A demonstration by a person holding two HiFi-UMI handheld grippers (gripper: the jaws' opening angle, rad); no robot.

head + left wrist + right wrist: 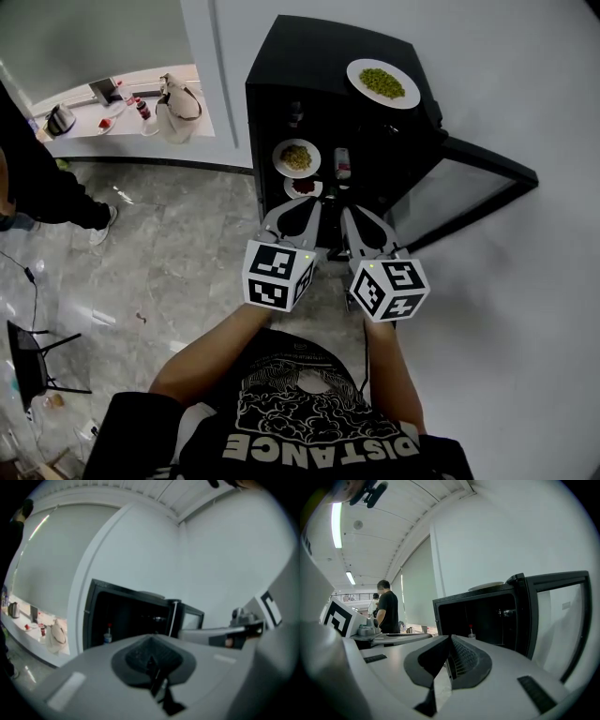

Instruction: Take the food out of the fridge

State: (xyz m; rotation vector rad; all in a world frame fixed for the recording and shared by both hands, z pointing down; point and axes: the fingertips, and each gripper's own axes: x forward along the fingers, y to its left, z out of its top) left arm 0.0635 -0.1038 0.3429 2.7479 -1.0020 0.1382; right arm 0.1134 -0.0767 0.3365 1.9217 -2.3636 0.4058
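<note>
**Grey stone floor, an open black mini fridge, two closed grippers held in front of it**

A polished grey stone floor [169, 262] meets a plain white wall. Nearest the camera, a person in a black printed shirt holds both arms forward. The left gripper [302, 214] and the right gripper [356, 225] sit side by side and close together. Each has its jaws pressed together with nothing between them. Both point roughly level at the fridge [300, 56], which stands against the wall straight ahead. Its door [469, 183] is swung wide open to the right.

Inside, just past the left gripper's tips, a small dish of dark red food [303, 187] lies low down. On the shelf above it is a plate of yellow-green food [296, 157], with a bottle [342, 164] to its right. Both dishes lie flat in the left half of the opening, so the left gripper looks better lined up with them, and its jaws would need to part first.

Further off, a plate of green food [382, 82] rests on the fridge top. Beyond, at far left, is a counter [122, 117] with a bag [178, 105].
</note>
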